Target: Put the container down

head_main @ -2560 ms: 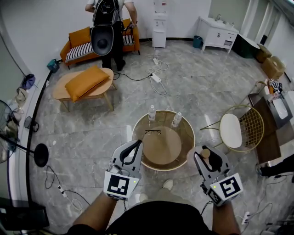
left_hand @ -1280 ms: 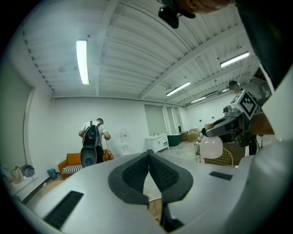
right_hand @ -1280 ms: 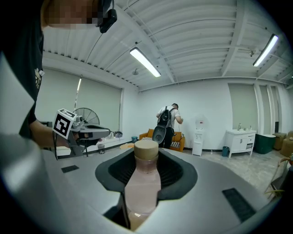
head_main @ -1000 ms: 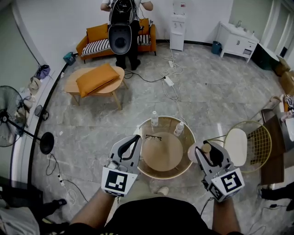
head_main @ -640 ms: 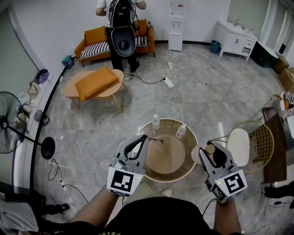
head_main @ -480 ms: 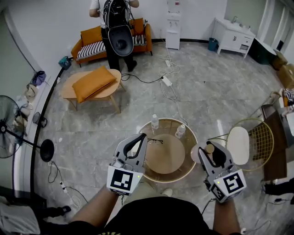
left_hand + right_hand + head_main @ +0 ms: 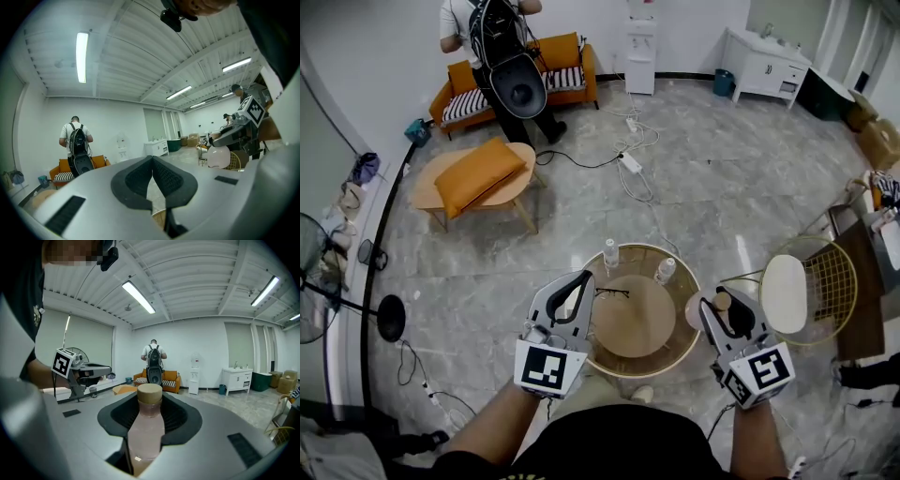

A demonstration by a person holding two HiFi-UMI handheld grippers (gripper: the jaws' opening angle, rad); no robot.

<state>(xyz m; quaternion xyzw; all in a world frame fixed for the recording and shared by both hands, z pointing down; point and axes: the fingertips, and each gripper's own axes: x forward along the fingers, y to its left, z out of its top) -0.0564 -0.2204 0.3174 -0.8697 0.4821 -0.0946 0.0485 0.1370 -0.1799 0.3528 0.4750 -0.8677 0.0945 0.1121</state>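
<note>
The right tool (image 7: 150, 414) is clamped on a pink bottle (image 7: 146, 432), its dark pads pressing the bottle from both sides, and the tan cap (image 7: 149, 393) shows at the jaw tips. In the head view the bottle hangs in this tool just beside the right rim of a round desk (image 7: 673, 349), in the air and not resting on it, between the desk and a chair (image 7: 785, 292) with a white seat and a gold wire back. The left tool (image 7: 152, 163) has its jaws together, the pads meeting at the tips with nothing between them; in the head view it hovers over the desk's left edge. On the desk lie glasses (image 7: 612, 293) near the far left, and two water bottles (image 7: 610, 253) stand upright at the far rim, a little apart from each other. Beyond, on the marble floor (image 7: 722, 197), white cables (image 7: 630, 161) trail toward a water dispenser (image 7: 640, 45) at the wall. A low table (image 7: 431, 192) carries an orange cushion (image 7: 473, 173). Behind it a person (image 7: 487, 37) with a black backpack stands facing an orange sofa (image 7: 574, 58). A fan (image 7: 321, 305) stands at the left edge.
</note>
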